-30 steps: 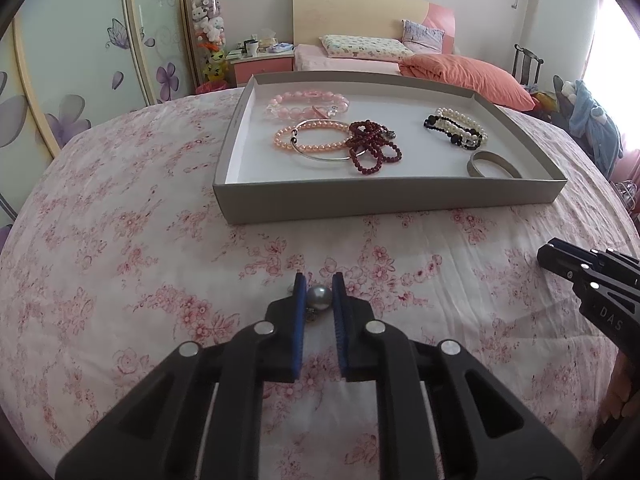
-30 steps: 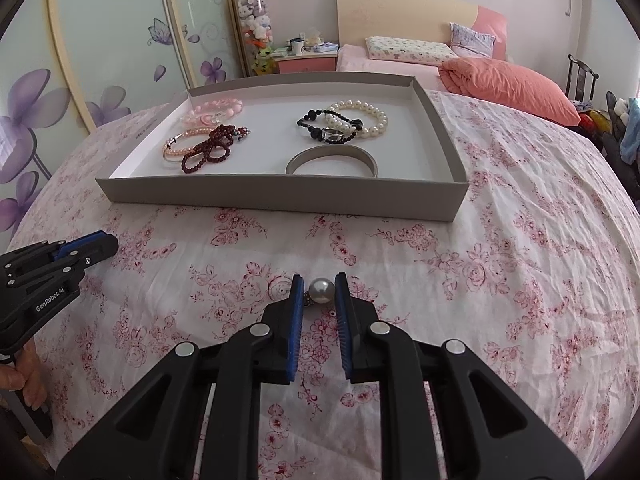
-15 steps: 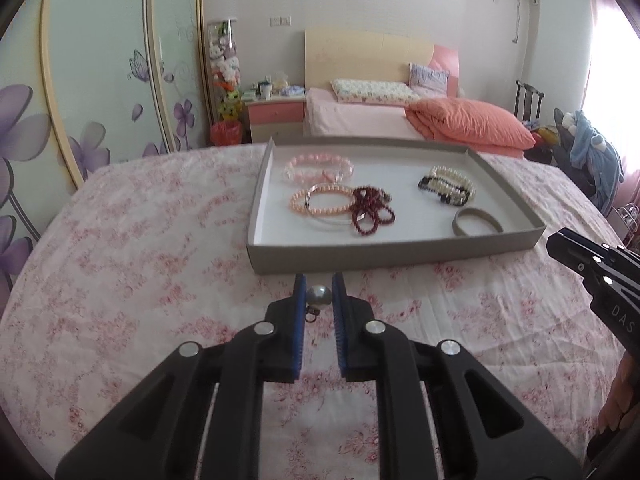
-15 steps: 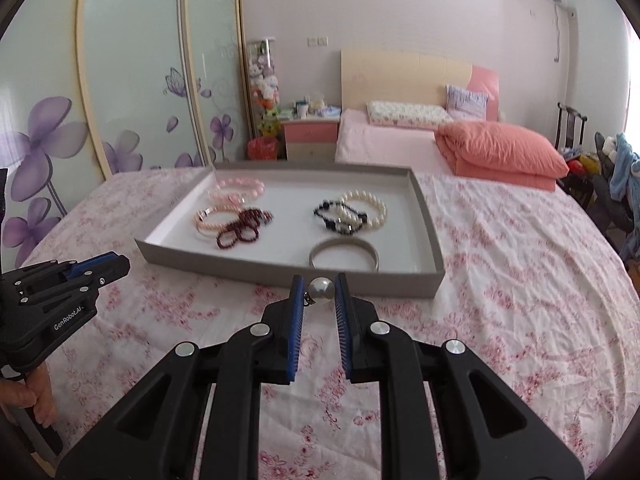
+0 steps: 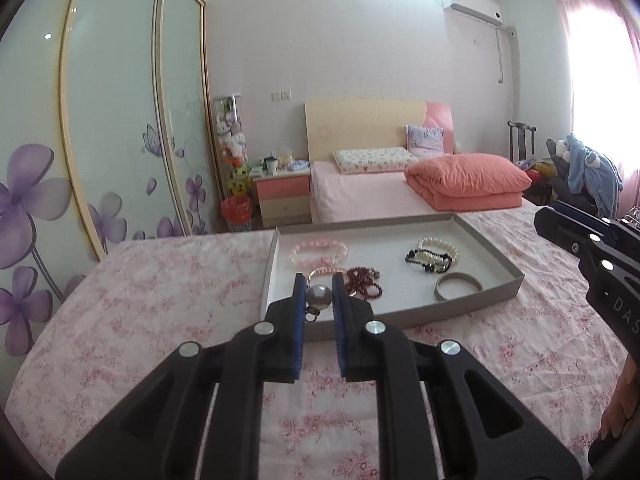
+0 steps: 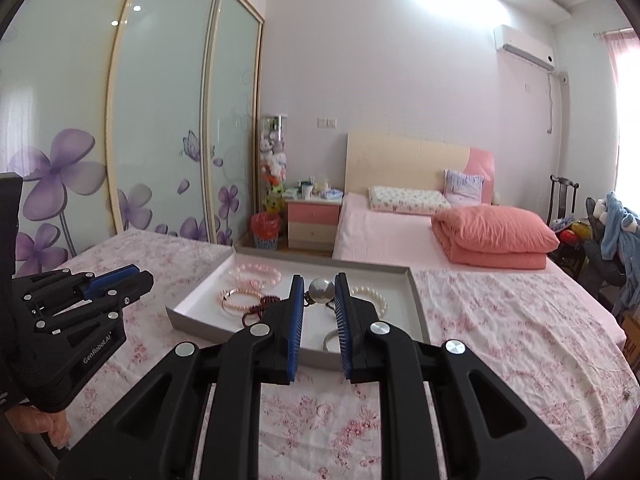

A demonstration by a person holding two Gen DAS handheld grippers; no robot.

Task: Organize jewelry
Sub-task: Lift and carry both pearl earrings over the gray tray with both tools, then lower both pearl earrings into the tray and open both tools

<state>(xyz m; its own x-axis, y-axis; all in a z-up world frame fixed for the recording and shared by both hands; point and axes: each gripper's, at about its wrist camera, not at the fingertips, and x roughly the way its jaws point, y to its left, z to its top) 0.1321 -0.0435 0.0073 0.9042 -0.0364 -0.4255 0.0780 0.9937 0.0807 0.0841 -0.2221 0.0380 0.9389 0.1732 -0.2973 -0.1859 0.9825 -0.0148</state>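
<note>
— So, what are you carrying?

— Your left gripper has its fingers pressed onto a grey pearl earring, pinched across the round bead, with a small metal fitting hanging just under it. Your right gripper grips a matching pearl earring the same way. Both are held above the floral bedspread, in front of the tray.

— How will they handle?

— Very light, I judge, but hard, smooth and round, so a bead can squirt out from between flat pads if your squeeze slackens or goes off-centre. Keep the pinch across the widest part. The fitting looks thin; I would not clamp it.

— And the tray?

— It holds the pink bead bracelet, the dark red bead string, the black-and-white pearl bracelet and the grey bangle. Bare floor shows between them. Lower each earring close before you part the fingers, since a bead probably rolls.
</note>
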